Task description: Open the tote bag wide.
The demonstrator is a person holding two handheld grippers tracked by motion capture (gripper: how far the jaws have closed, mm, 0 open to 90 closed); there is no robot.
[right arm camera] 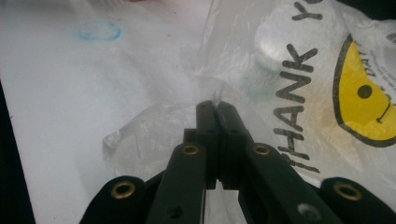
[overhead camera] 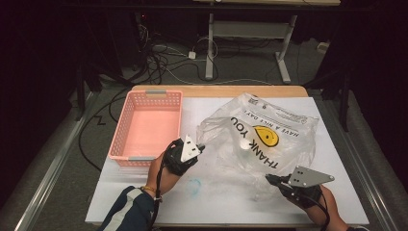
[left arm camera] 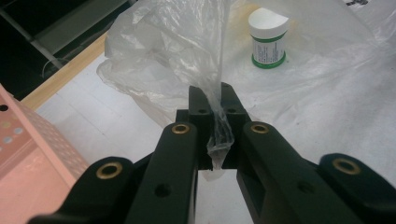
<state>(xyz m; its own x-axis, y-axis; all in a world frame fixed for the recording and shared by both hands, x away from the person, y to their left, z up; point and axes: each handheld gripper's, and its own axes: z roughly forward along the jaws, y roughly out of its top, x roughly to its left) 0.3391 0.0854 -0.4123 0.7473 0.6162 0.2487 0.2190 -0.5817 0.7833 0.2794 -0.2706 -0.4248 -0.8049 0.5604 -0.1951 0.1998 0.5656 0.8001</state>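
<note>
Both black hand-held grippers, left (overhead camera: 200, 147) and right (overhead camera: 267, 178), clamp thin clear plastic "THANK YOU" bag (overhead camera: 269, 134); film may tear or slip, tipping small white green-banded jar (left arm camera: 267, 38) inside.

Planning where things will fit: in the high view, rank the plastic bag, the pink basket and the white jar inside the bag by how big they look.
1. plastic bag, the widest spread.
2. pink basket, somewhat smaller than the bag.
3. white jar, by far the smallest, a pale blur seen through the bag.
</note>
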